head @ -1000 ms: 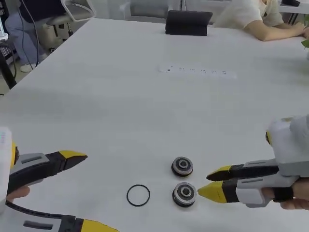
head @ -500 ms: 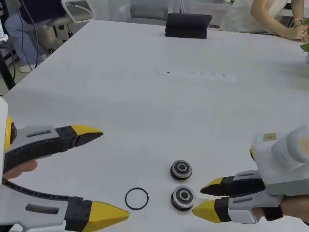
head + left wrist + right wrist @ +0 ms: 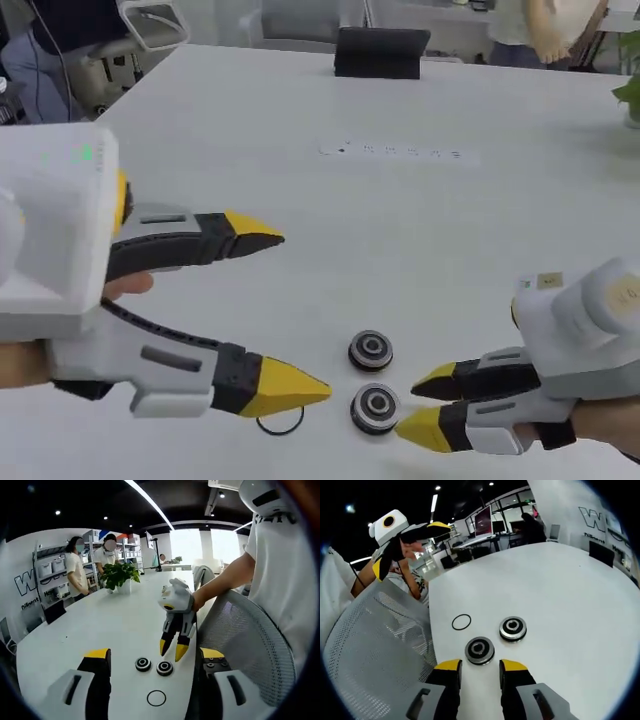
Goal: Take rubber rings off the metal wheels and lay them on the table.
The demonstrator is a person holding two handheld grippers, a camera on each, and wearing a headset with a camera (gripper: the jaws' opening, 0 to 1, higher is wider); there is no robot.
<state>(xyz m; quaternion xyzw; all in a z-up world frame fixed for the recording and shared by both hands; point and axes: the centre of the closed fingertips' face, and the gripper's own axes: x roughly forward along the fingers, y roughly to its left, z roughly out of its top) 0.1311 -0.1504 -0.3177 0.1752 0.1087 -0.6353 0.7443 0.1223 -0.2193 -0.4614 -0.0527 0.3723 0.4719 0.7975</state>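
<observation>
Near wheel (image 3: 376, 405): flat on the worktop (image 3: 420, 230), just off the right tongs' tips at its 3 o'clock. We take the dark band on its rim for the rubber.
Far wheel (image 3: 371, 350): at 12 o'clock of the near one, close but apart, also flat.
Loose ring (image 3: 461, 622): flat on the worktop at 9 o'clock of the near wheel.
Handling: we judge the rings light, soft and stretchy, the wheels stiff and apt to slide. We would pinch the rubber at the outer rim while the other tongs pin the hub.
Right tongs (image 3: 406, 405): narrowly open, holding nothing.
Left tongs (image 3: 305, 315): wide open, empty, above the worktop at 10 o'clock.
Room: bare worktop from 10 to 2 o'clock. The near edge and a mesh chair (image 3: 380, 630) lie close at 6 o'clock.
</observation>
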